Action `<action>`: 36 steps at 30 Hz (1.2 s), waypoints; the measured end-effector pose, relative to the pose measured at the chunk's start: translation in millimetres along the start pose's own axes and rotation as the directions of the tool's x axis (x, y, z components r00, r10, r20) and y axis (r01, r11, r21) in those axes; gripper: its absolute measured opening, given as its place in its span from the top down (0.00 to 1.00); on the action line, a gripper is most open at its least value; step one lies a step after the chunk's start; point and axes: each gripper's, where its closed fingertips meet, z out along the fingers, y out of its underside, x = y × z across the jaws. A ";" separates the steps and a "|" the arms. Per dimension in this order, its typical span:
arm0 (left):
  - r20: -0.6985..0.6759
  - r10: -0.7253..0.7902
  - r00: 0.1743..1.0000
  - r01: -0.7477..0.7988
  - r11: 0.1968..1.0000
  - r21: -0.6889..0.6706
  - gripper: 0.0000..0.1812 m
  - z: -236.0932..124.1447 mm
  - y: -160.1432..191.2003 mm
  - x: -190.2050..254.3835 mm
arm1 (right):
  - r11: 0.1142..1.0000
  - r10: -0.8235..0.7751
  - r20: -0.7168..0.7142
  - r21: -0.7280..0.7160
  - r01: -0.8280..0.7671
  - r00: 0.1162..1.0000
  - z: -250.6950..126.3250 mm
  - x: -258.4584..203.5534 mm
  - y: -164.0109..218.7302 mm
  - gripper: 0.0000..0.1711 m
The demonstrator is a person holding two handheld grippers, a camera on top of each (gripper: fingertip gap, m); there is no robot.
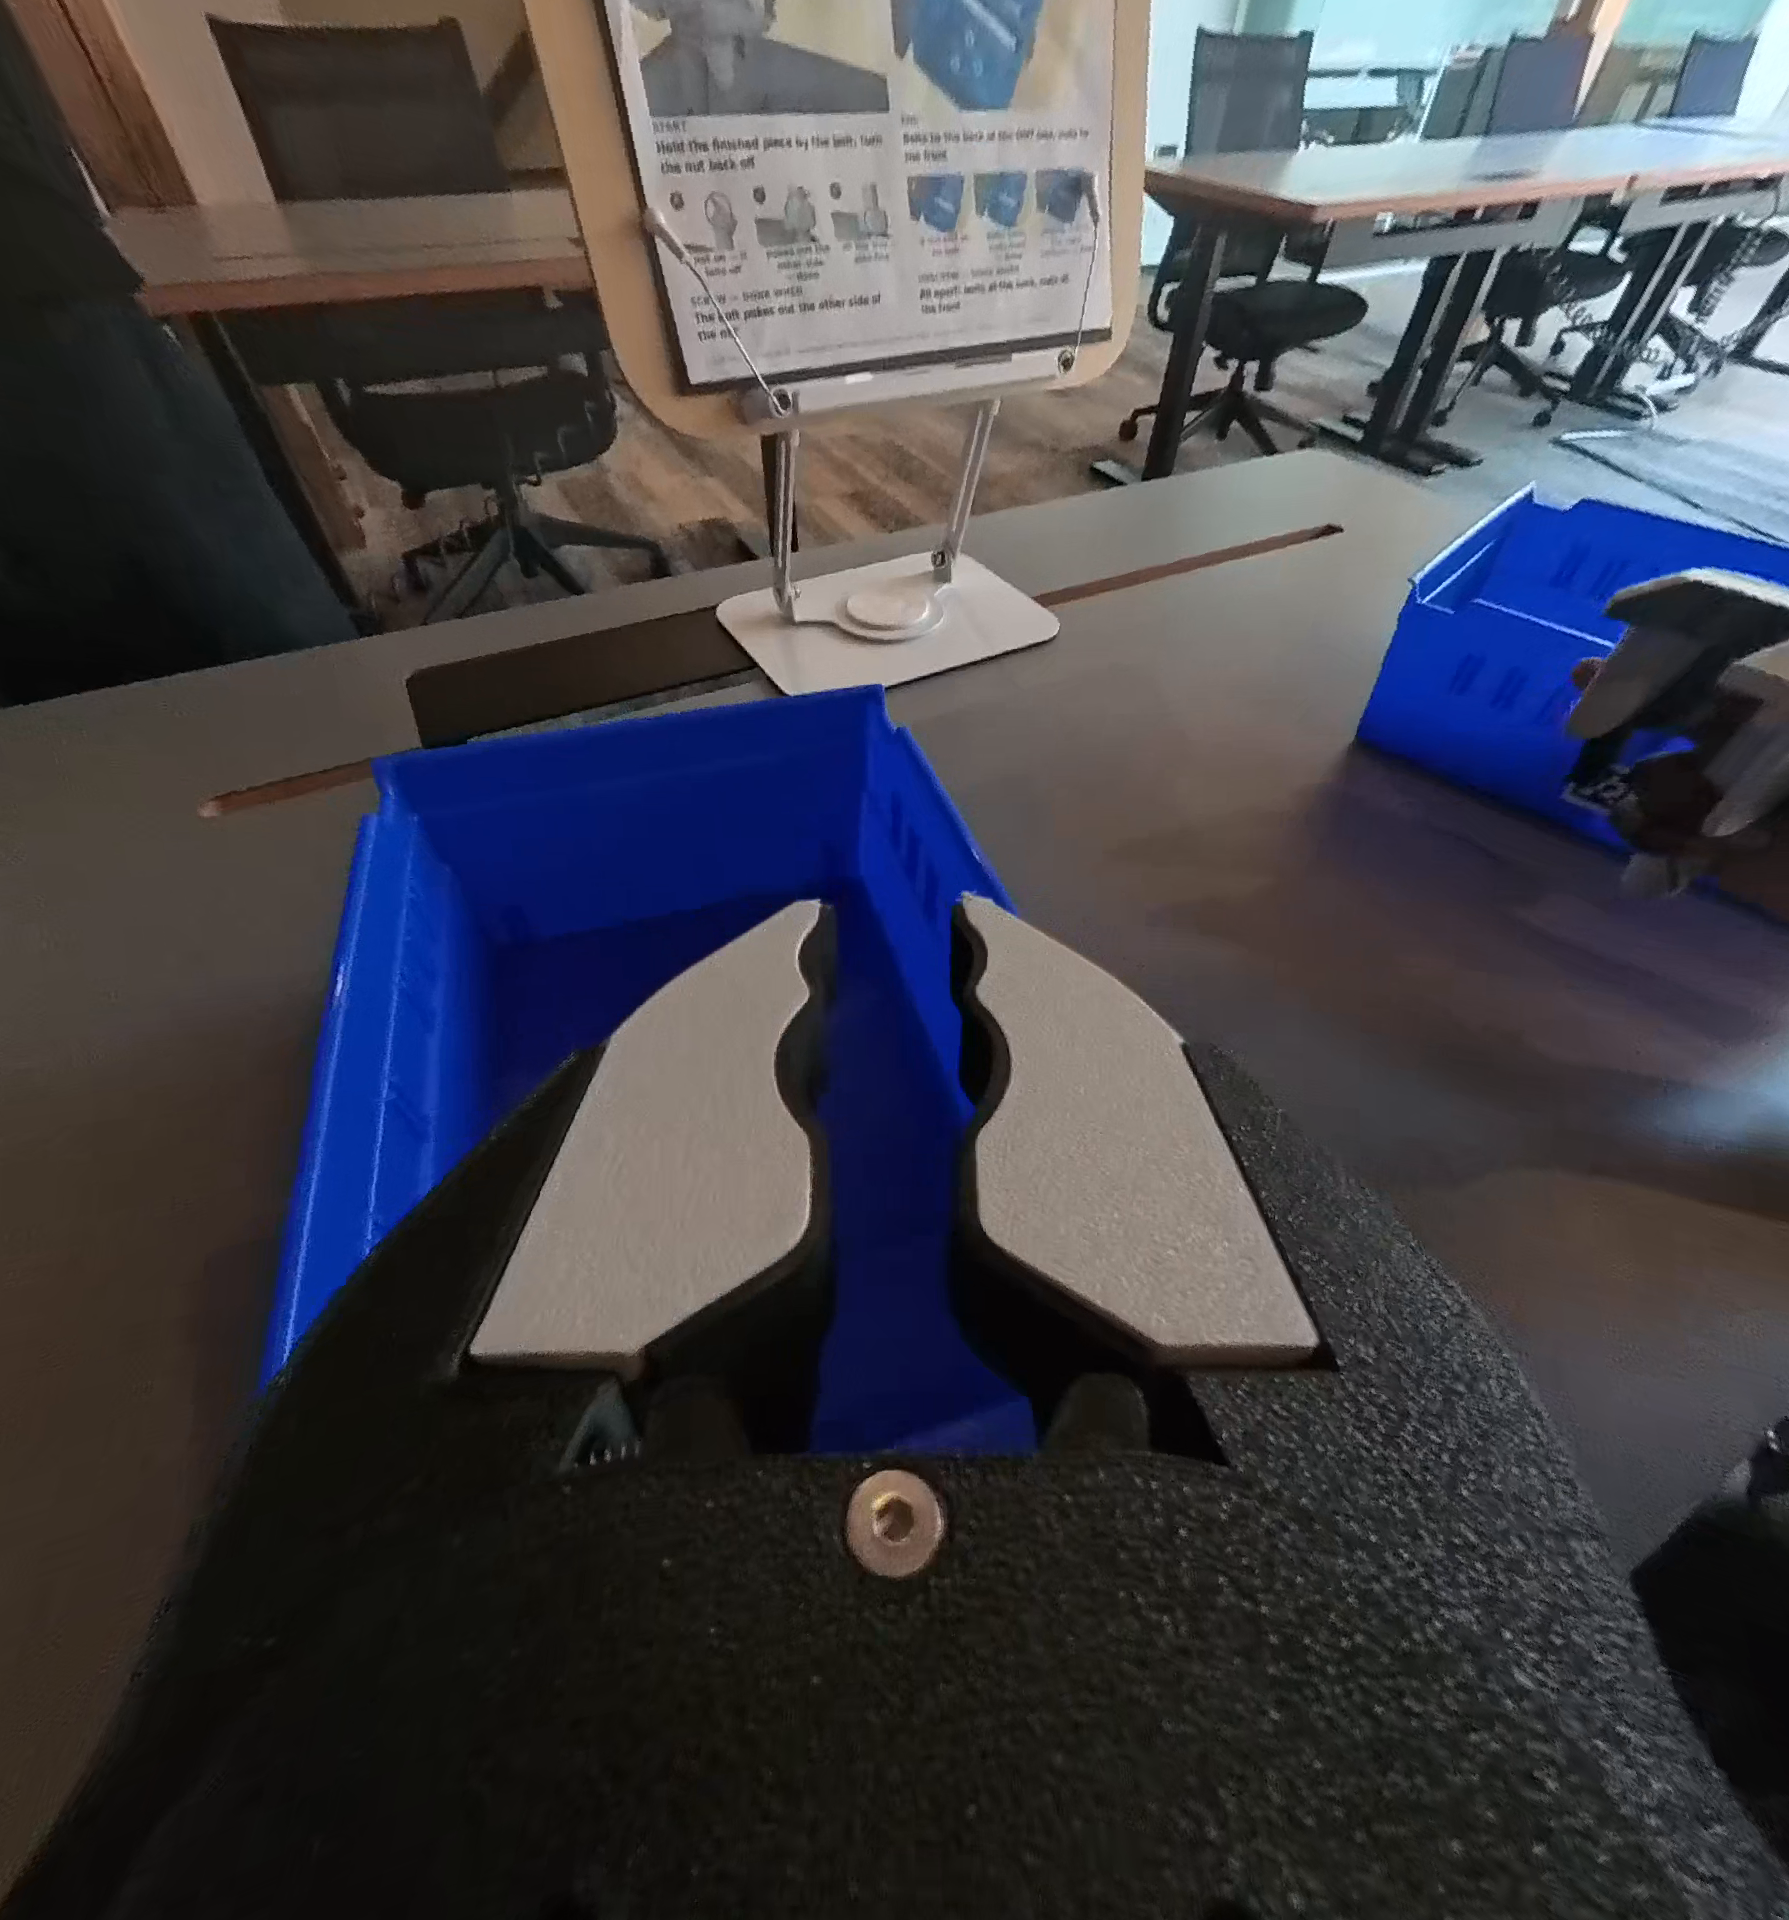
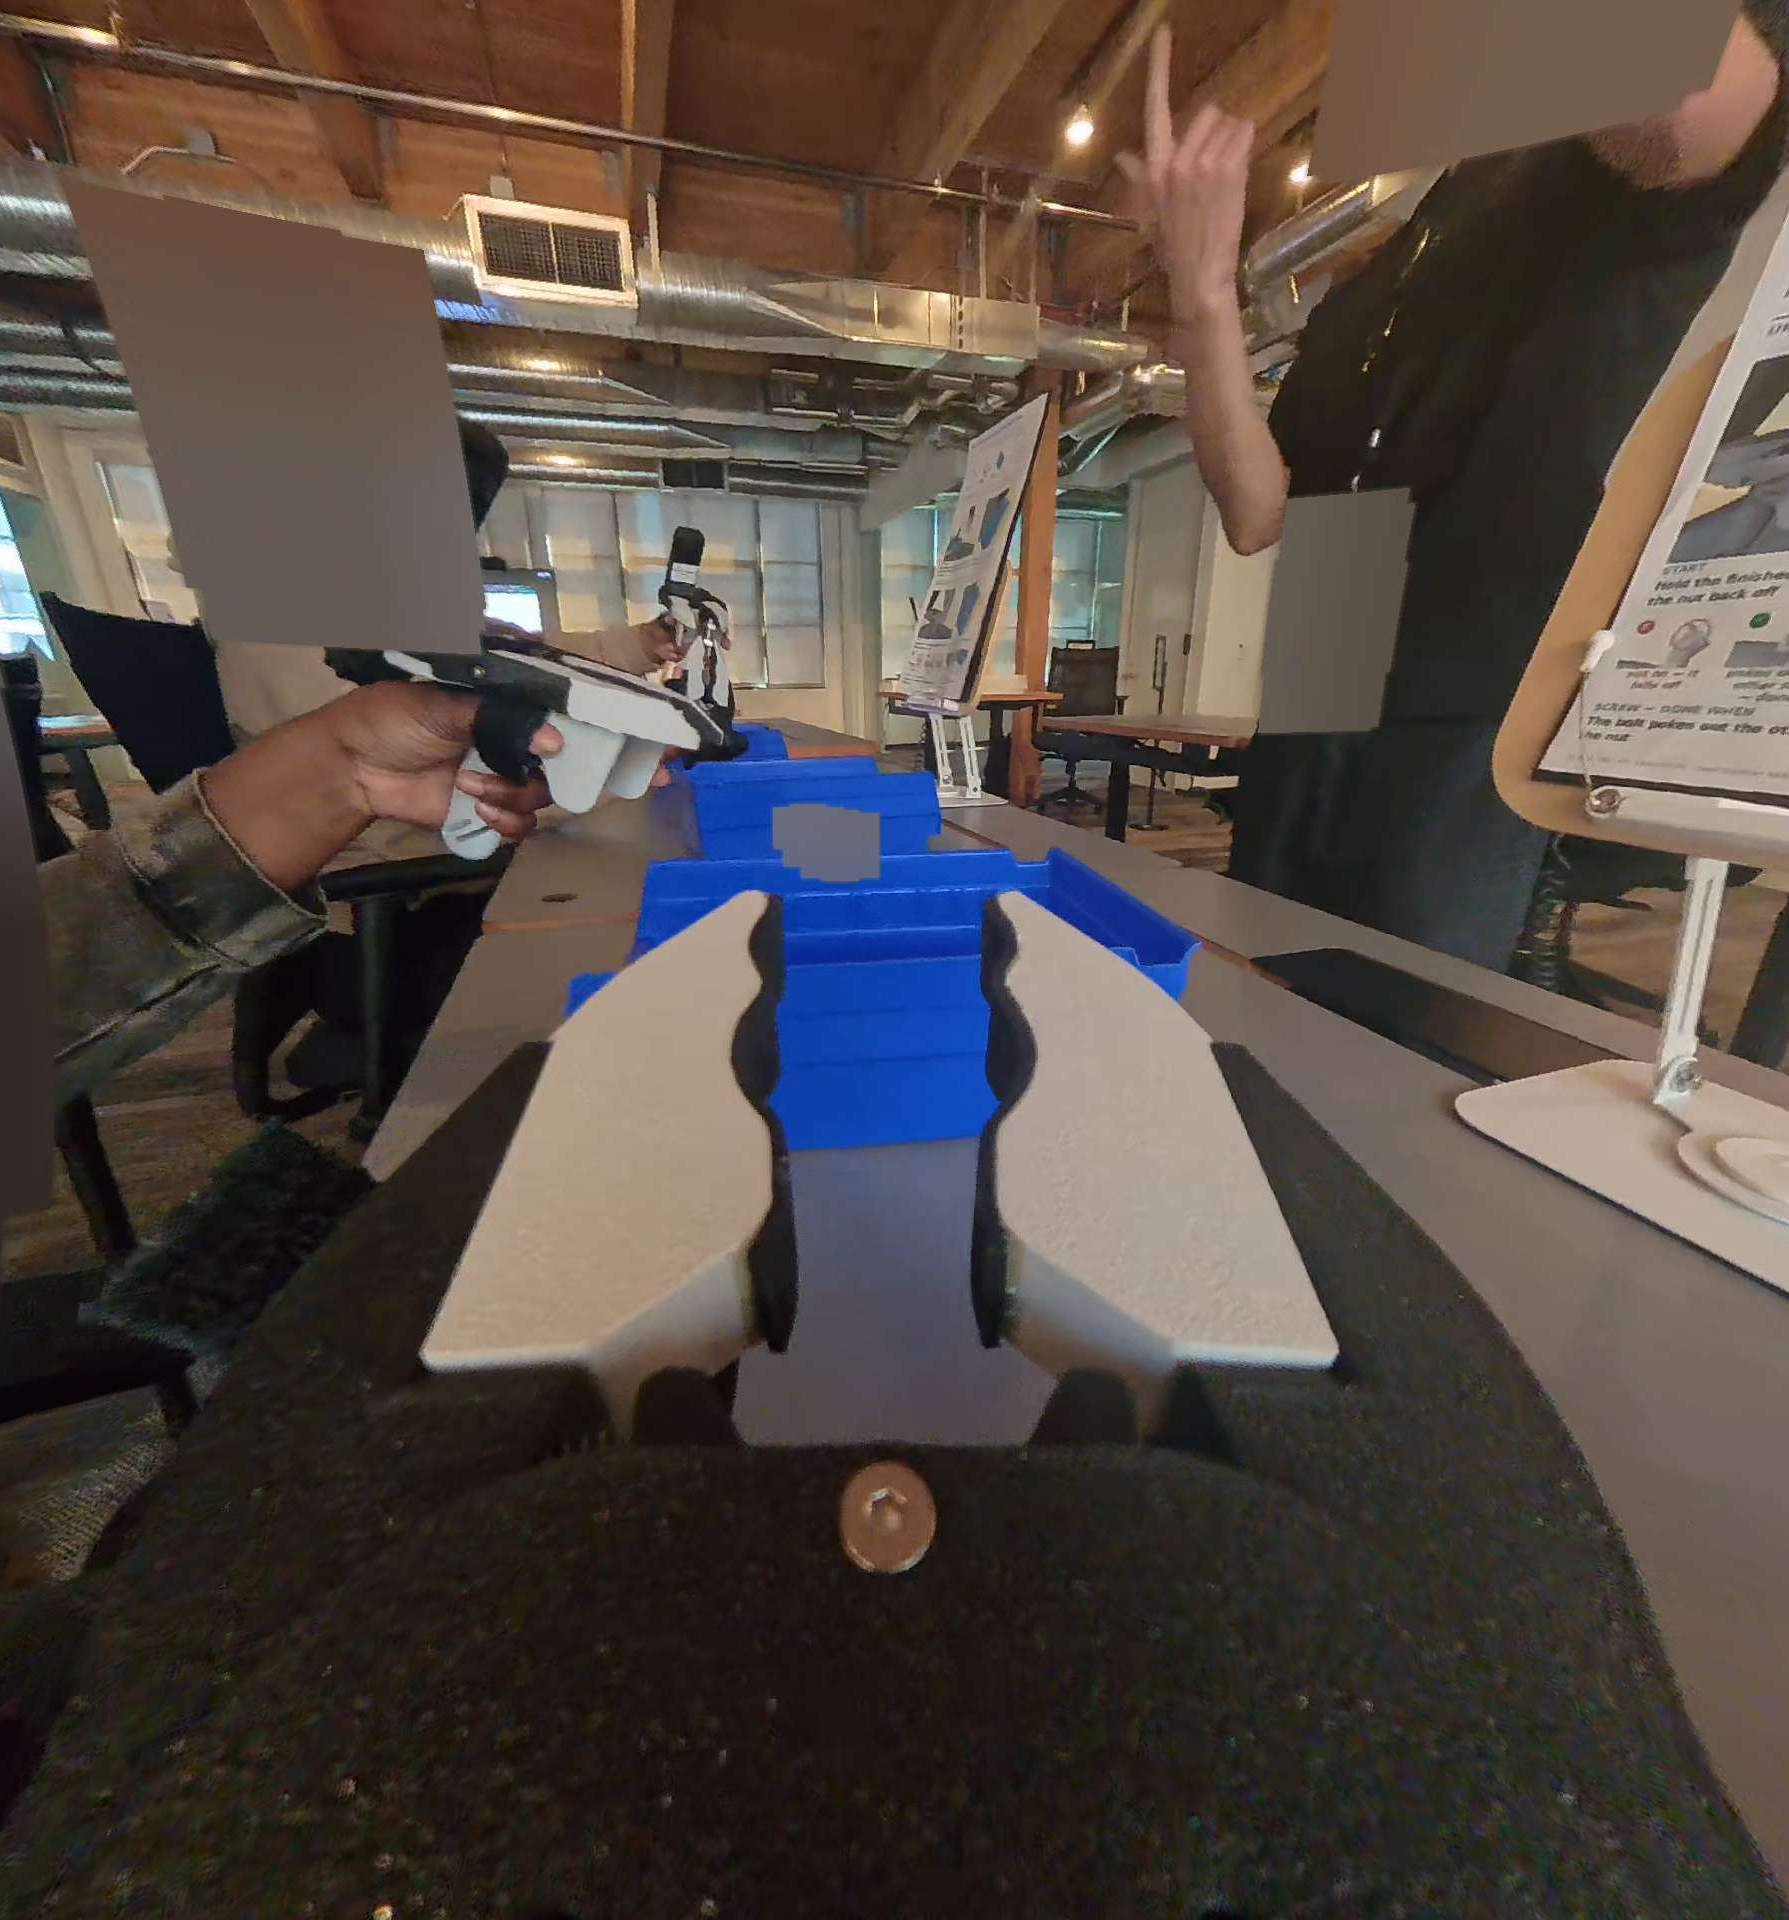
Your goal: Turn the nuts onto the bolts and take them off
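My left gripper [image 1: 890,914] is open and empty. It hovers over a blue plastic bin [image 1: 609,831] on the grey table, and its fingers hide most of the bin floor. My right gripper [image 2: 879,904] is open and empty, low over the table, and points at the side of a blue bin [image 2: 869,1039]. Each gripper shows in the other's view: the right one [image 1: 1659,613] in front of a second blue bin [image 1: 1472,644], the left one [image 2: 698,727] held in a hand. No nuts or bolts show in either view.
An instruction board on a white stand [image 1: 869,208] sits at the table's far edge and also shows in the right wrist view [image 2: 1700,571]. A person in black [image 2: 1492,416] stands behind the table with a hand raised. More blue bins [image 2: 807,800] line the table farther on. About 25 centimetres separates my left fingertips from my right.
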 end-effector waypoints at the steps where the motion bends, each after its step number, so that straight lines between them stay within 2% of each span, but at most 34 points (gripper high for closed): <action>1: -0.007 0.002 1.000 -0.002 1.000 -0.011 0.88 1.3 1.0 0.6 | 1.000 -0.011 -0.006 -0.010 0.011 1.000 0.3 0.6 1.1 0.79; 13: -0.034 -0.036 0.999 0.036 0.999 -0.014 0.84 14.6 -3.4 7.2 | 0.999 -0.004 -0.010 -0.044 0.004 1.000 2.4 0.1 6.7 0.81; 18: 0.017 -0.070 0.997 0.066 0.985 0.157 0.84 -3.7 -31.8 -5.0 | 0.999 -0.009 -0.019 -0.044 0.008 1.000 2.4 2.1 7.1 0.82; 20: 0.015 -0.076 0.997 0.072 0.981 0.181 0.84 -15.3 -39.3 -11.6 | 0.999 -0.001 -0.024 -0.044 0.000 1.000 2.1 3.3 7.4 0.82; 23: -0.047 -0.064 0.997 0.068 0.994 0.081 0.84 -21.0 -31.4 -12.2 | 0.999 -0.004 -0.024 -0.043 0.003 1.000 1.5 3.5 7.0 0.82; 26: -0.062 -0.056 0.996 0.055 0.998 -0.018 0.84 -8.0 -15.8 -12.8 | 0.999 -0.001 -0.030 -0.053 0.000 1.000 1.6 5.5 9.5 0.82; 29: -0.076 -0.053 0.996 0.043 0.990 -0.132 0.87 17.5 2.3 -16.7 | 0.998 -0.001 -0.031 -0.066 -0.001 1.000 2.3 6.5 13.0 0.82; 33: -0.185 -0.062 0.981 -0.005 0.940 -0.341 0.95 64.1 32.8 -16.8 | 0.996 -0.007 -0.047 -0.089 0.003 0.999 2.0 10.8 18.2 0.82; 36: -0.117 -0.030 0.993 -0.028 0.887 -0.461 0.93 99.7 57.3 -42.4 | 0.995 0.012 -0.046 -0.096 -0.016 0.999 2.2 12.4 21.6 0.81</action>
